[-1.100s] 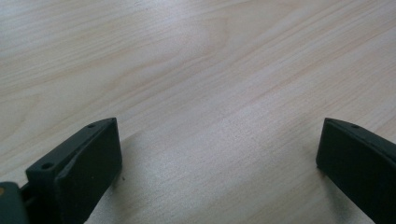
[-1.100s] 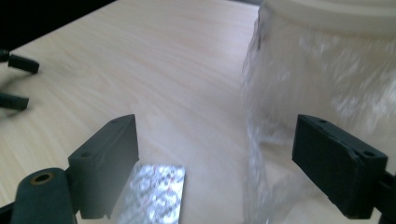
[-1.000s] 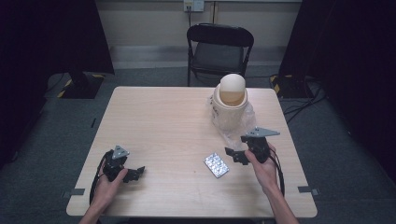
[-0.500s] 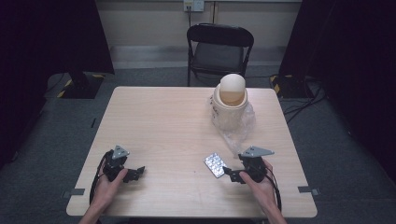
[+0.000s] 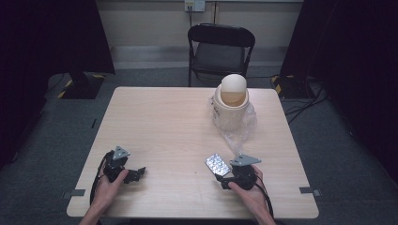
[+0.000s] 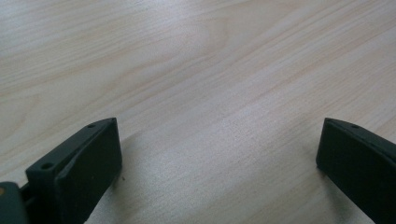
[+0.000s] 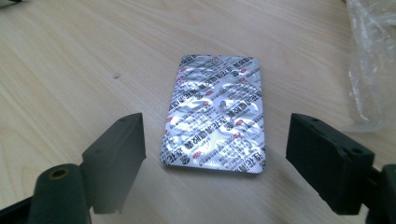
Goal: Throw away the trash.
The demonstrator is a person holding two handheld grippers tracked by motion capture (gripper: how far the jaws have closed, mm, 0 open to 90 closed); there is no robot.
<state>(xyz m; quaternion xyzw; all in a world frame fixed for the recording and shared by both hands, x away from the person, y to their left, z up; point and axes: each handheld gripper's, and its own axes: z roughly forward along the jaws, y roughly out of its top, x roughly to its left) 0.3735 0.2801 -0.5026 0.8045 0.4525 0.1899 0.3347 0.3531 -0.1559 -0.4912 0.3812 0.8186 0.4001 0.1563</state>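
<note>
1. Lying flat on the wooden table (image 5: 155,122), the foil blister pack (image 7: 216,112) sits between the right gripper (image 7: 215,161)'s jaws, which have just been closing, untouched.
2. The left gripper (image 6: 219,163) rests spread wide, holding nothing.

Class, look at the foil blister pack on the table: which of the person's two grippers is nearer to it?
Right. The right gripper sits just short of the blister pack, jaws open either side of its near edge, not touching. The left gripper rests far across the table.
</note>
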